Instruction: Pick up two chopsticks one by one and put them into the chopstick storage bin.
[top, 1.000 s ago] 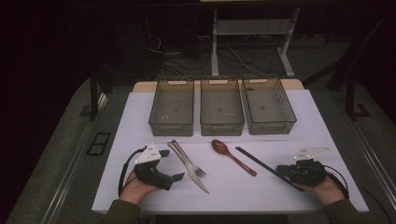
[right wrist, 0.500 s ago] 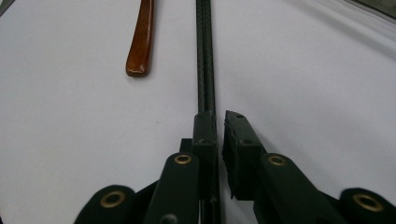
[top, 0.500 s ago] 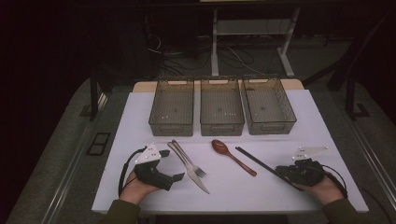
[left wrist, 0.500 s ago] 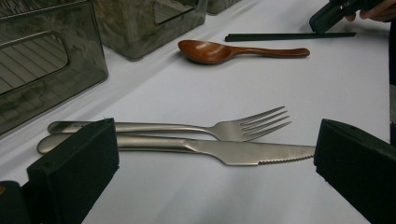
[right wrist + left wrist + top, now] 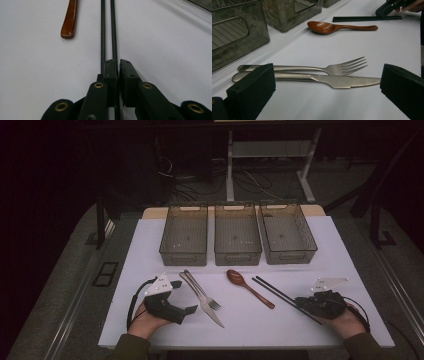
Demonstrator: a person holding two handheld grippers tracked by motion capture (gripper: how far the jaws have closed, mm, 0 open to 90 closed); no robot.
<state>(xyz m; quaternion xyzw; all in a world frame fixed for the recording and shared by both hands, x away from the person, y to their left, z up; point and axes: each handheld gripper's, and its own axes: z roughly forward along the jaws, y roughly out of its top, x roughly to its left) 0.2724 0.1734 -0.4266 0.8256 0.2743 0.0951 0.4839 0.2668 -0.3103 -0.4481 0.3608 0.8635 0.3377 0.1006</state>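
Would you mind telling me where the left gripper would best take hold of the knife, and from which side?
Probably the knife handle, from above, jaws across its width. The handle is thicker than the flat blade, and it lies beside the fork, so the far jaw must slip between them. The left gripper stands open, low before both.

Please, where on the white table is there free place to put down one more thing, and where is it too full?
Free: the white table left of the three bins, and the near edge between the knife and the chopsticks. Crowded: the middle row, where fork, knife, wooden spoon and chopsticks lie close together.
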